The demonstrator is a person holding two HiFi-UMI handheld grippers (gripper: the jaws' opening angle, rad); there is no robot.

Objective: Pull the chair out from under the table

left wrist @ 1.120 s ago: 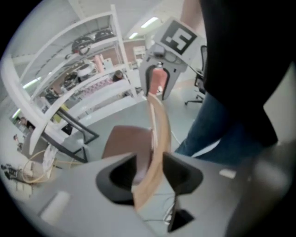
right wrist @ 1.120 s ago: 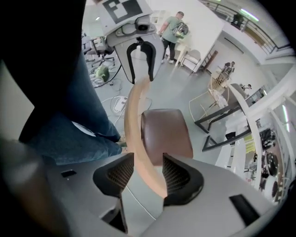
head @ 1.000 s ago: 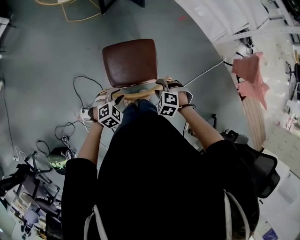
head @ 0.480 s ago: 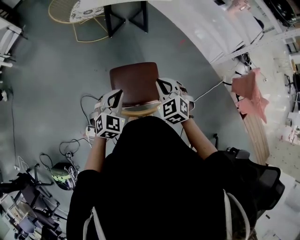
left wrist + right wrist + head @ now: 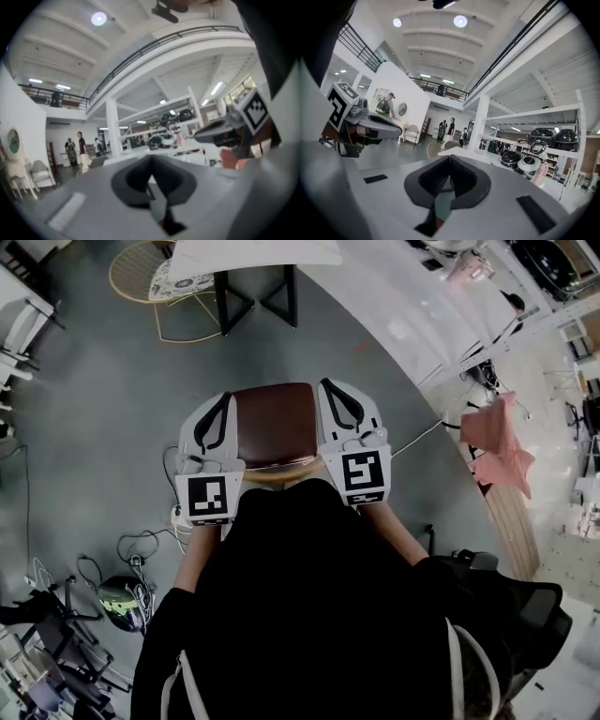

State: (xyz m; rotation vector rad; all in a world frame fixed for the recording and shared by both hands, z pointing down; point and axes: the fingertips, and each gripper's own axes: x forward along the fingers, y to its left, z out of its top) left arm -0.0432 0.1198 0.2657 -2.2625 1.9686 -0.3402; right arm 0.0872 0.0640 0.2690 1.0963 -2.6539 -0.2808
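Left gripper (image 5: 225,399), right gripper (image 5: 326,387) — jaws together, empty — flanking chair (image 5: 275,425) in head view.

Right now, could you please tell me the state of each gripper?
Left gripper: closed, jaws together, holding nothing.
Right gripper: closed, jaws together, holding nothing.

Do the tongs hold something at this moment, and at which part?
Nothing. The left tongs and right tongs are shut and empty; neither grips the chair.
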